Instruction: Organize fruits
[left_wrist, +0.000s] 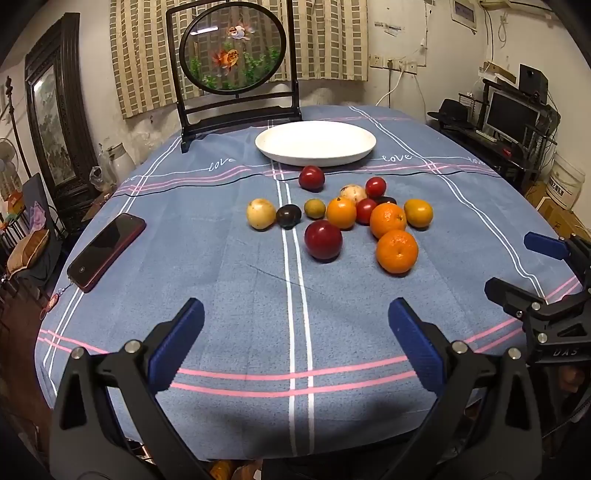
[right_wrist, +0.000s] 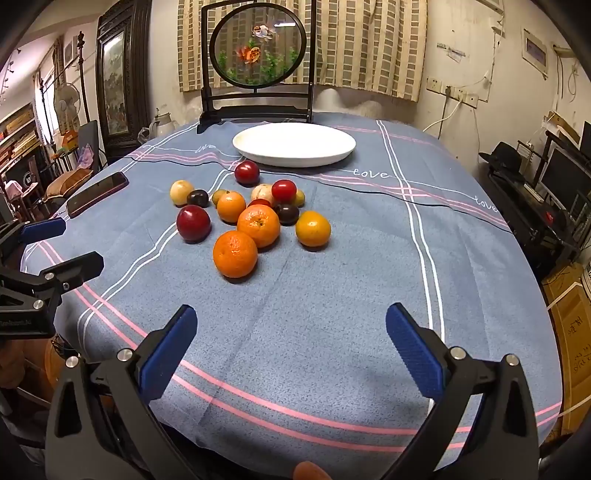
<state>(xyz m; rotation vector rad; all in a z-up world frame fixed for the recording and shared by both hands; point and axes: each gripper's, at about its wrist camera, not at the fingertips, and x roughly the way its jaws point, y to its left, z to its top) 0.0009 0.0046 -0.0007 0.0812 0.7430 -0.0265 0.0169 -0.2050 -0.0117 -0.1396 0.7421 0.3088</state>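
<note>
Several fruits lie loose mid-table: oranges (left_wrist: 397, 251) (right_wrist: 235, 253), a large red plum (left_wrist: 323, 239) (right_wrist: 193, 223), a yellow fruit (left_wrist: 260, 213), a dark plum (left_wrist: 288, 216) and small red ones (left_wrist: 375, 187). An empty white plate (left_wrist: 316, 142) (right_wrist: 294, 143) sits behind them. My left gripper (left_wrist: 295, 332) is open and empty, well short of the fruits. My right gripper (right_wrist: 291, 334) is open and empty, also near the front edge; it also shows in the left wrist view (left_wrist: 517, 266).
A blue checked tablecloth (left_wrist: 221, 280) covers the table. A dark phone (left_wrist: 107, 251) (right_wrist: 98, 194) lies at the left edge. A framed round goldfish screen (left_wrist: 234, 70) (right_wrist: 258, 62) stands behind the plate. Furniture surrounds the table.
</note>
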